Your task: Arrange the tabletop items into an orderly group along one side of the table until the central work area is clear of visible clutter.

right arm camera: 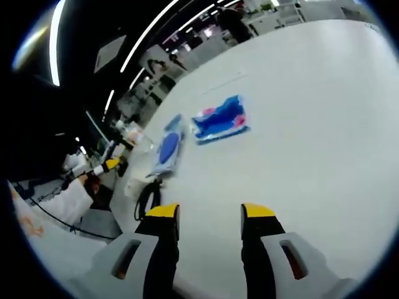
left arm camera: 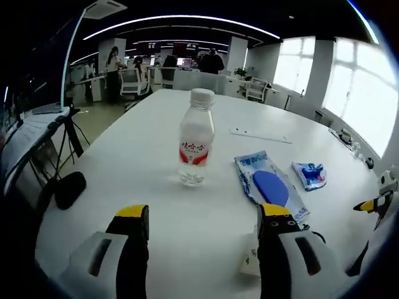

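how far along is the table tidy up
Nothing looks grouped yet. The water bottle stands mid-table, with the clear packet holding a blue disc and the small blue wrapper lying apart beside it. Left gripper and right gripper are open and hold nothing. All items remain to move.

Print on water bottle (left arm camera: 197, 137) label too small to read — likewise on packet (left arm camera: 269, 185), near end hidden behind jaw. Bottle (right arm camera: 138, 138) blurred in right gripper view.
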Demonstrator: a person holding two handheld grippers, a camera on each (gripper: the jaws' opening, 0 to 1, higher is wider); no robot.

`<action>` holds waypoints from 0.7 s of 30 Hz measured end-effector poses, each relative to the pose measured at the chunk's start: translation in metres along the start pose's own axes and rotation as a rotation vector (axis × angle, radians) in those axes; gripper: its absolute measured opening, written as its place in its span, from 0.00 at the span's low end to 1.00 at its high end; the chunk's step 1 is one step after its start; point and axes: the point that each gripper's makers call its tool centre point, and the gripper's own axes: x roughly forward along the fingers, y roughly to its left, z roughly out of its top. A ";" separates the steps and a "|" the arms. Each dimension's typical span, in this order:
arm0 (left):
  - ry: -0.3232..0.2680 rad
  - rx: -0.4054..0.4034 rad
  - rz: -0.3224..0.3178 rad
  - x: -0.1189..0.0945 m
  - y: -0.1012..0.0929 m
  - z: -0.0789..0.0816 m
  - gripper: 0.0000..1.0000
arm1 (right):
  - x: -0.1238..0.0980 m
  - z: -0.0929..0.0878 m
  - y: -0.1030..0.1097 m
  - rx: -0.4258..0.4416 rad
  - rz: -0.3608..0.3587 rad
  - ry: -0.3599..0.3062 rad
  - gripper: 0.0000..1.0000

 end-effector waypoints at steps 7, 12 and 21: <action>0.025 -0.017 0.006 -0.010 -0.003 -0.018 0.72 | 0.000 0.003 0.002 0.002 0.012 -0.011 0.38; 0.031 -0.042 -0.005 -0.014 -0.009 -0.027 0.71 | 0.002 -0.001 0.007 -0.013 0.017 0.004 0.38; 0.051 -0.087 -0.009 -0.018 -0.018 -0.048 0.70 | -0.001 -0.004 0.003 -0.029 0.004 0.013 0.40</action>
